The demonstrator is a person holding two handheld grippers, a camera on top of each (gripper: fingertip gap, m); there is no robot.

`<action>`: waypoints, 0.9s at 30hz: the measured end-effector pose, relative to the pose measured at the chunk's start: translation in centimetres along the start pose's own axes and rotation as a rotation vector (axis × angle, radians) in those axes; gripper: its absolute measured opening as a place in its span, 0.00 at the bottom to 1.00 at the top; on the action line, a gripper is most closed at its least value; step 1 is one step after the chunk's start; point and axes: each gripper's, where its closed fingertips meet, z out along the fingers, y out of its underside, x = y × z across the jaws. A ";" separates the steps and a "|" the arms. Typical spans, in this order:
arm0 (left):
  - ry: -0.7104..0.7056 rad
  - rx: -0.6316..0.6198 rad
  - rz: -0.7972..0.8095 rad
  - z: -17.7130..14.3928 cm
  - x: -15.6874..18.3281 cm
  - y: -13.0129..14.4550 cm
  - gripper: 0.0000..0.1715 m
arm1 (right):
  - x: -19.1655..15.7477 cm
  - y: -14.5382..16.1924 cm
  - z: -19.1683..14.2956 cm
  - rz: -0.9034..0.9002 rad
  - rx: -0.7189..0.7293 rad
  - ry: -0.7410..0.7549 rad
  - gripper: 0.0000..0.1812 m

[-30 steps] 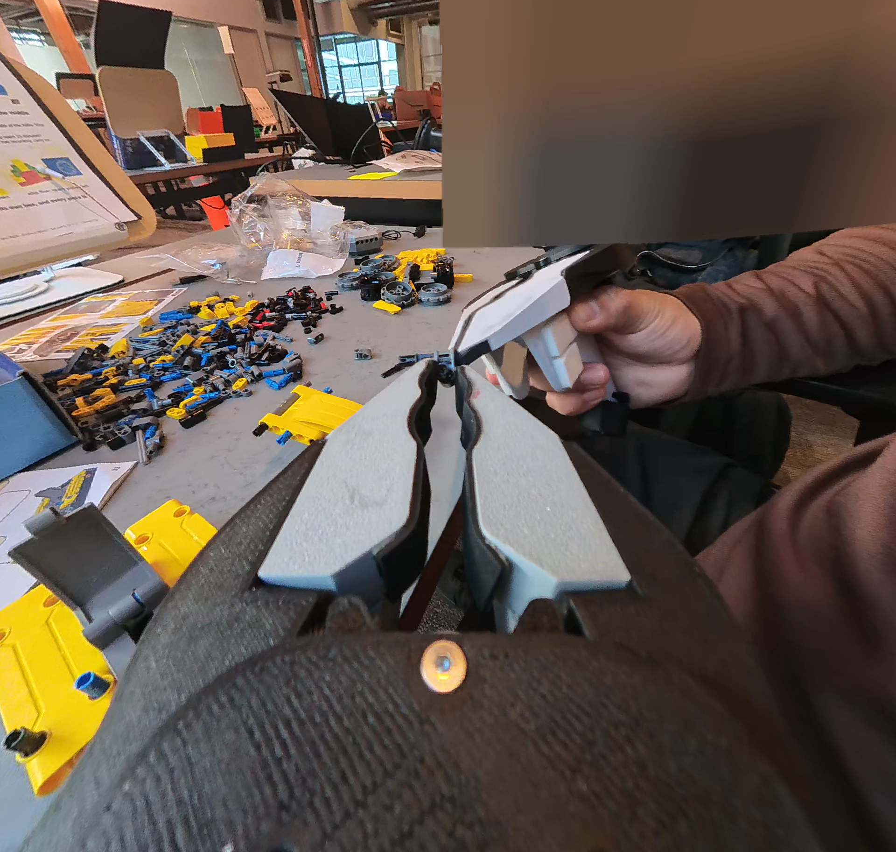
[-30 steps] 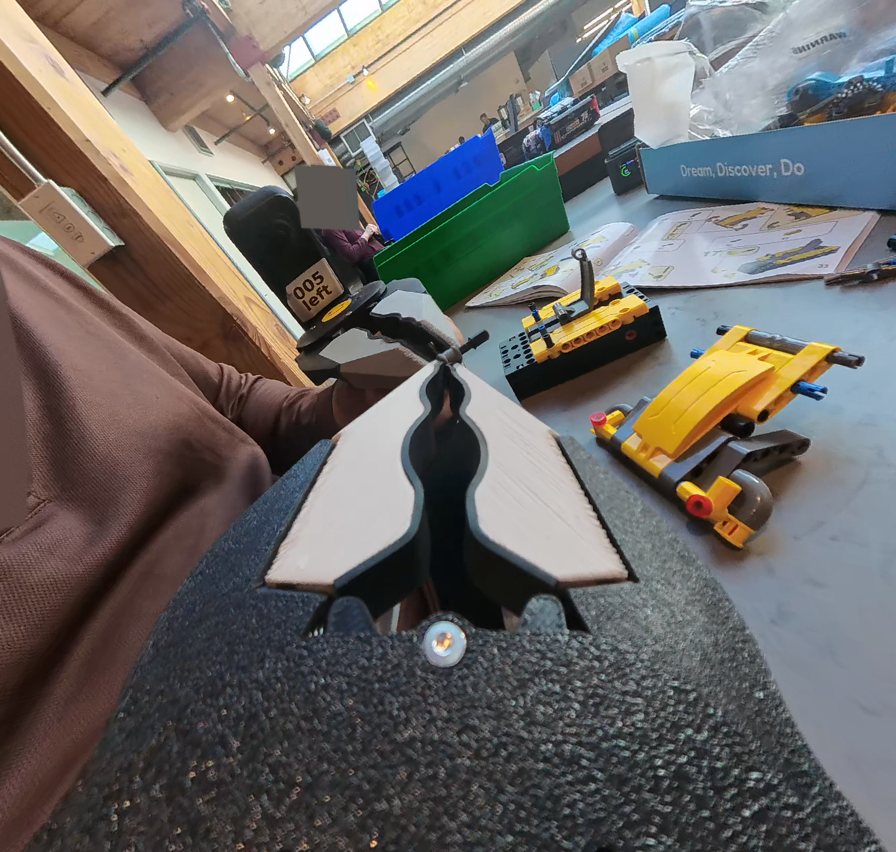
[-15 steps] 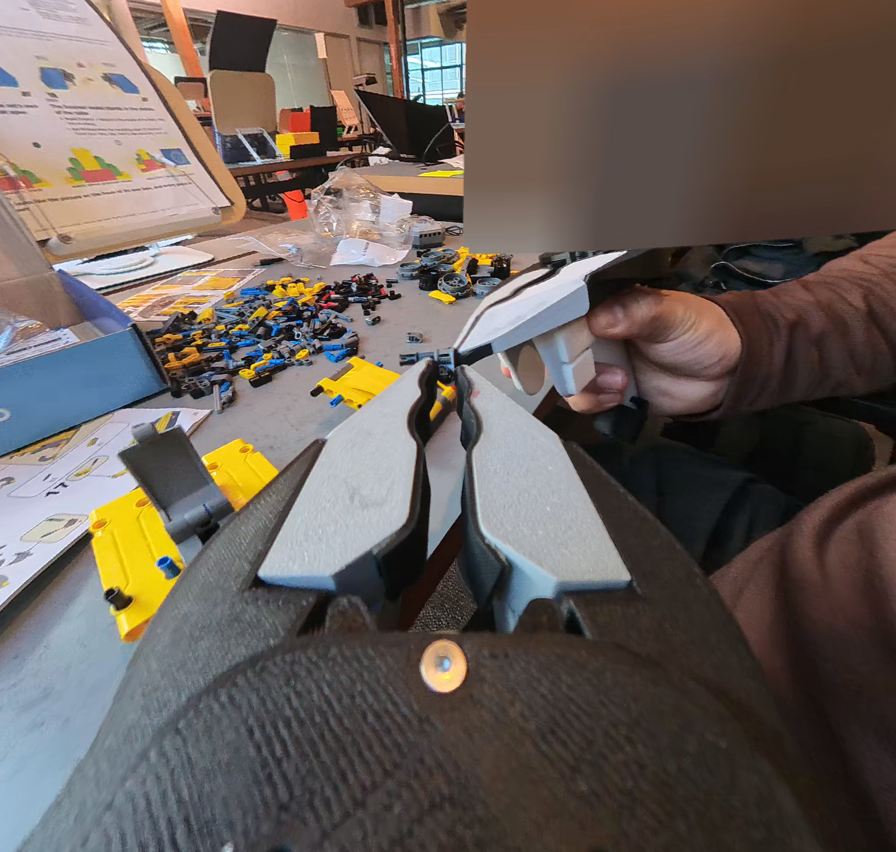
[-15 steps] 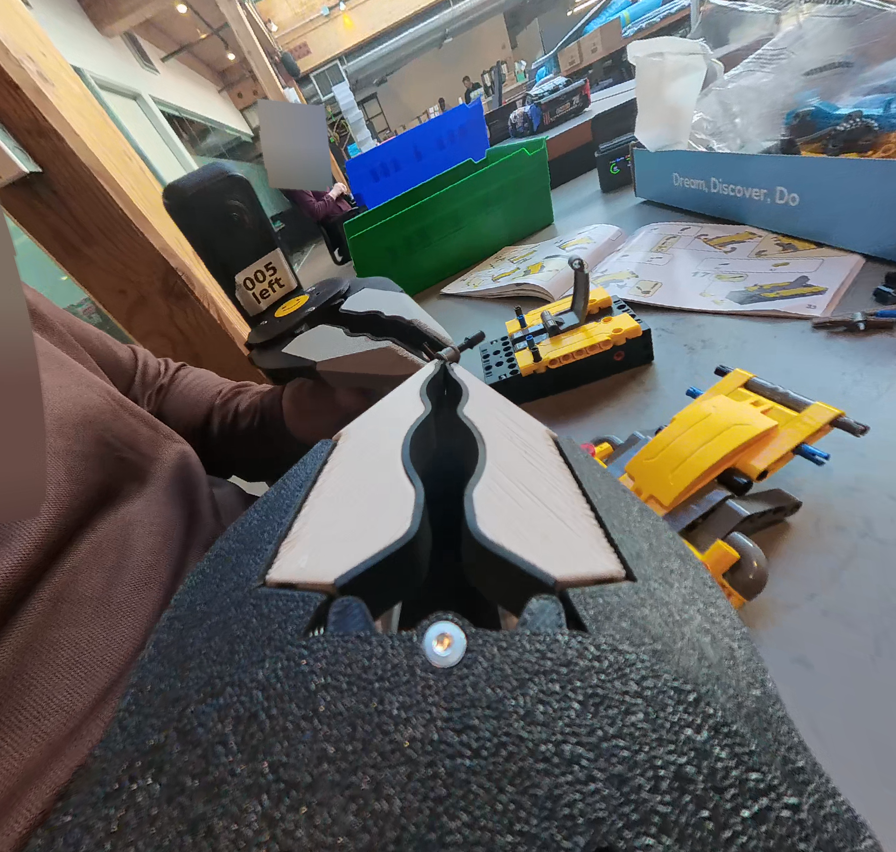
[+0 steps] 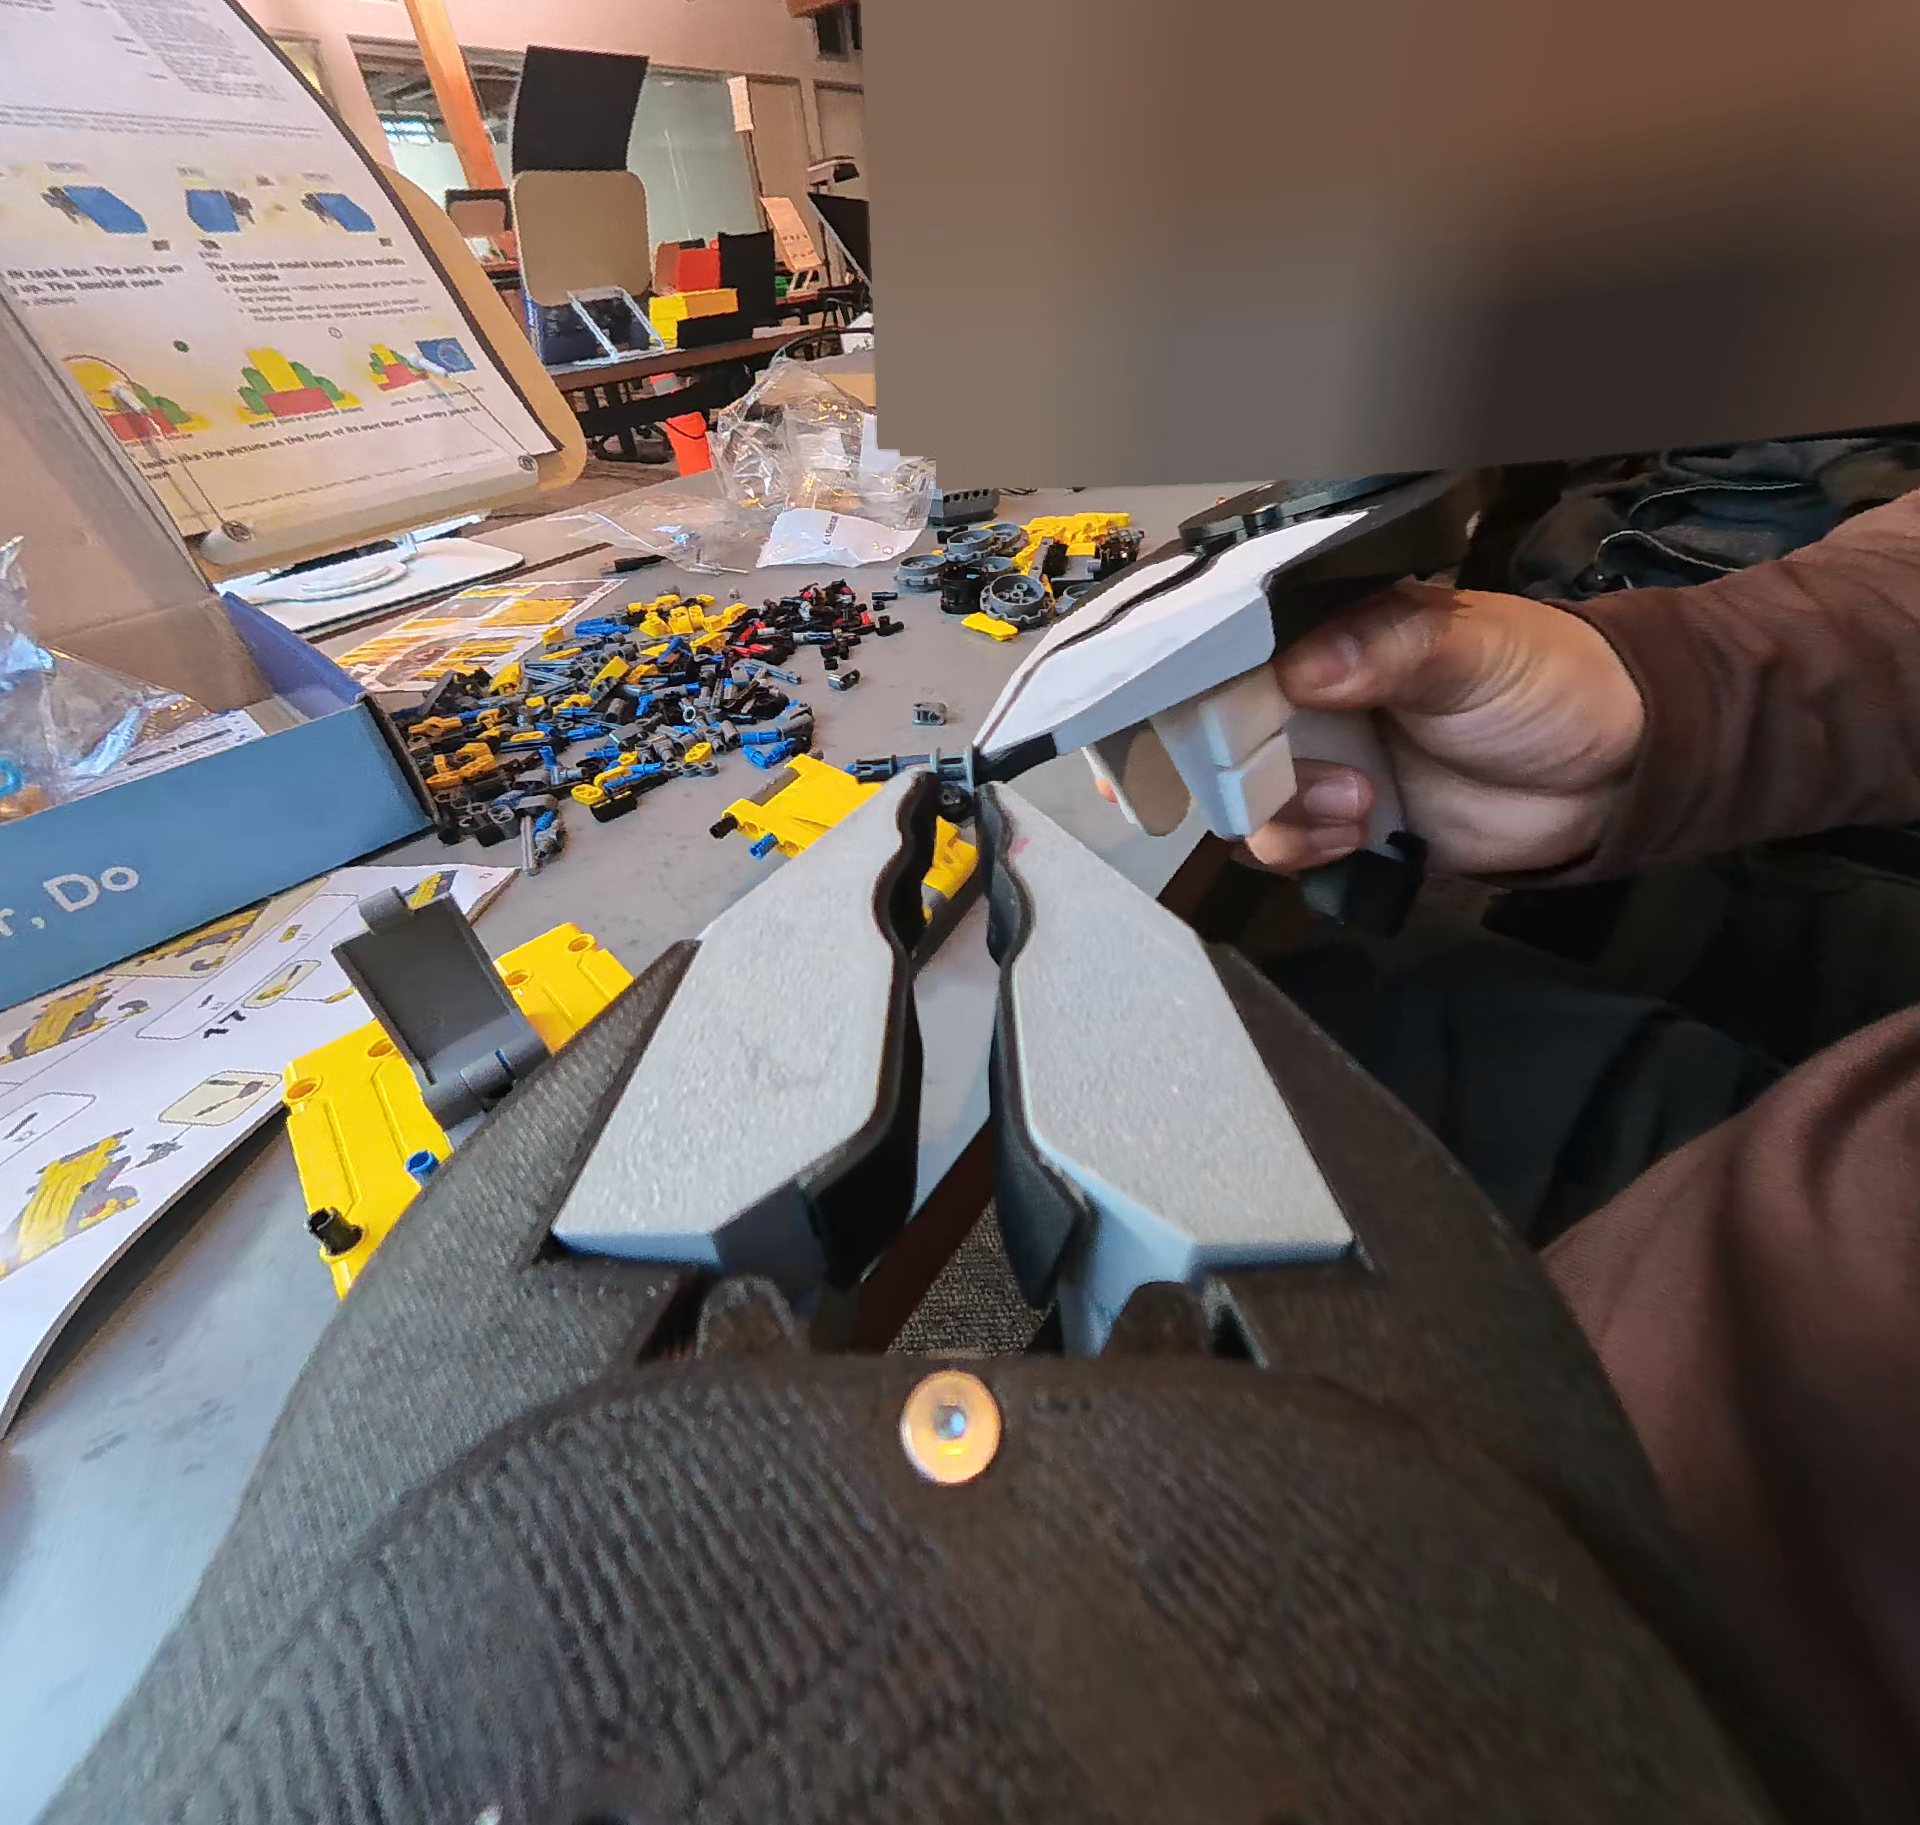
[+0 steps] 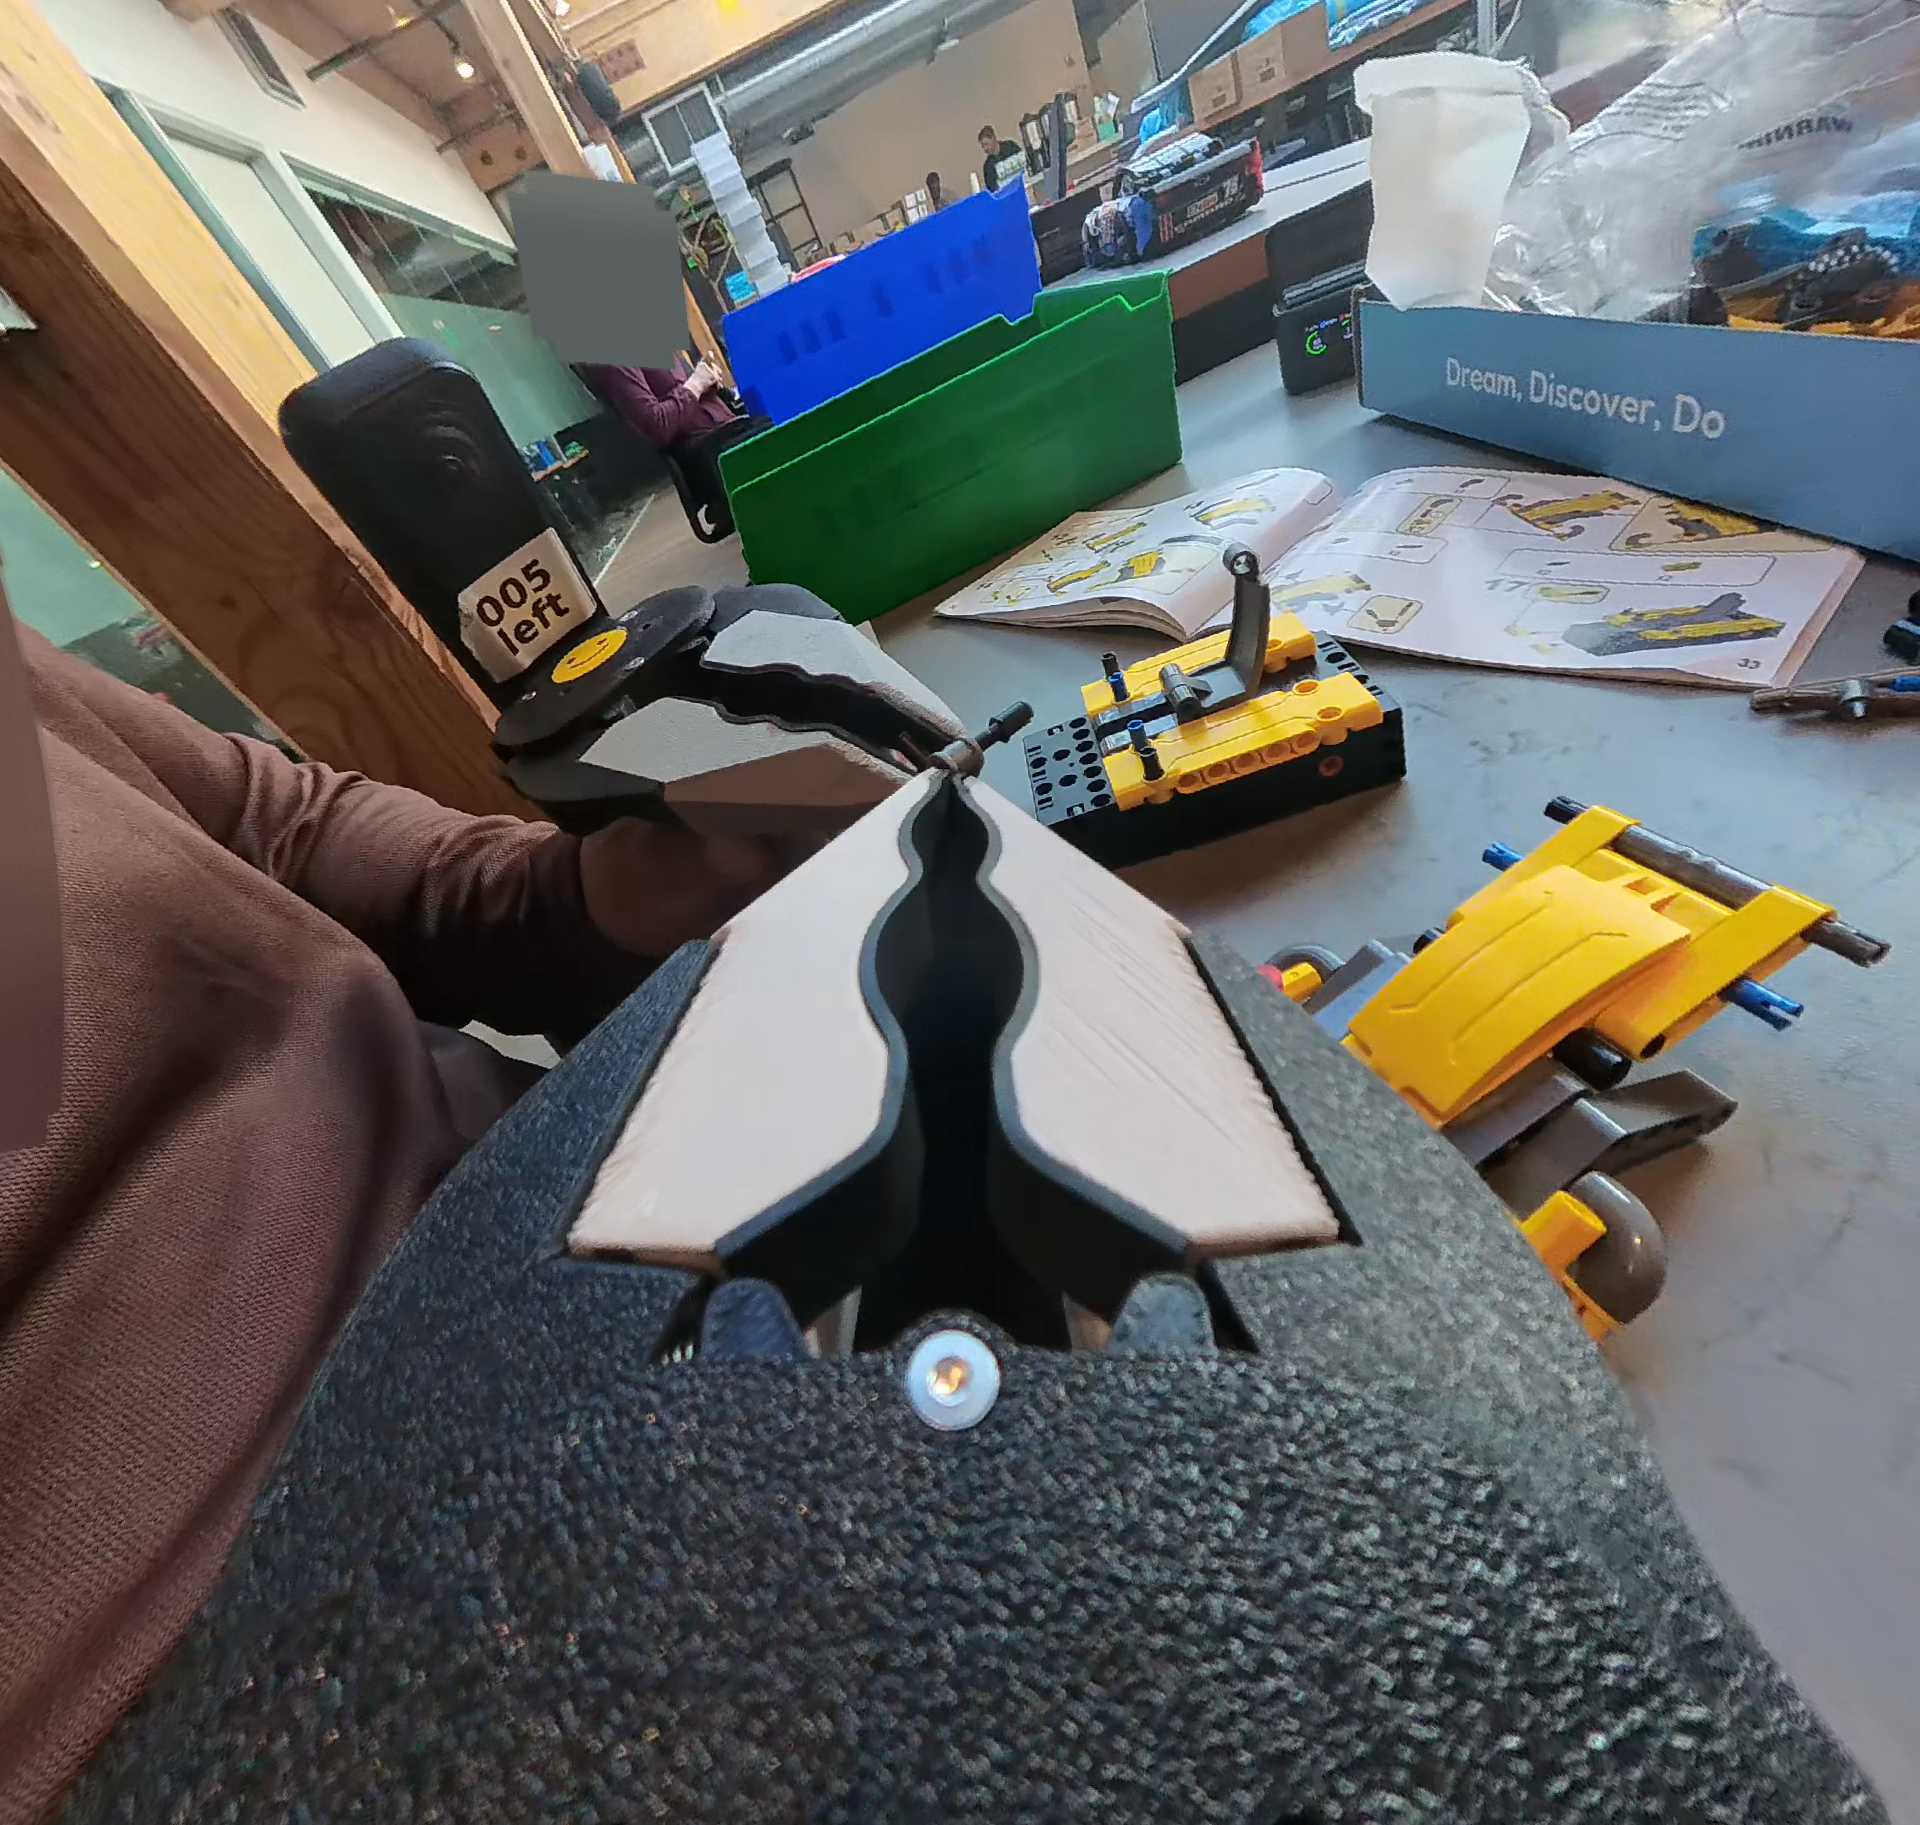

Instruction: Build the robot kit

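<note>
A: We count two grippers, tip to tip in the middle of both frames. The left gripper (image 5: 951,799) has its grey fingers closed at the tips, and the right gripper (image 6: 951,773) has its tan fingers pinched together too. Between them is one small dark axle piece (image 5: 914,765).

B: Both seem to nip it, though we cannot tell which one truly bears it. In the left wrist view its long axis runs nearly level, the free end pointing toward the left of the frame; in the right wrist view the free end (image 6: 1003,721) points up and to the right.

A: One hand (image 5: 1455,726) at the right of the left wrist view grips the right gripper's handle. The piece is held above the near edge of the grey table (image 6: 1766,1412).

B: On the table we count two yellow builds in the right wrist view: a black-and-yellow block (image 6: 1216,736) right of centre with one grey lever upright on it, and a yellow vehicle (image 6: 1538,996) at the right edge.

A: Also one open booklet (image 6: 1455,560), one green bin (image 6: 956,456), one blue bin (image 6: 883,300) and one blue box (image 6: 1662,414). The loose parts (image 5: 623,705) left of centre are too many to count.
</note>
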 end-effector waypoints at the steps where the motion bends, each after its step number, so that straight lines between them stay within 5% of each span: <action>1: -0.005 -0.003 0.009 0.0 0.0 0.1 0.03 | 0.0 0.0 0.0 0.004 -0.002 0.003 0.00; 27: -0.151 -0.053 0.177 0.3 -0.8 0.8 0.03 | 1.1 0.5 0.3 0.244 0.058 0.034 0.00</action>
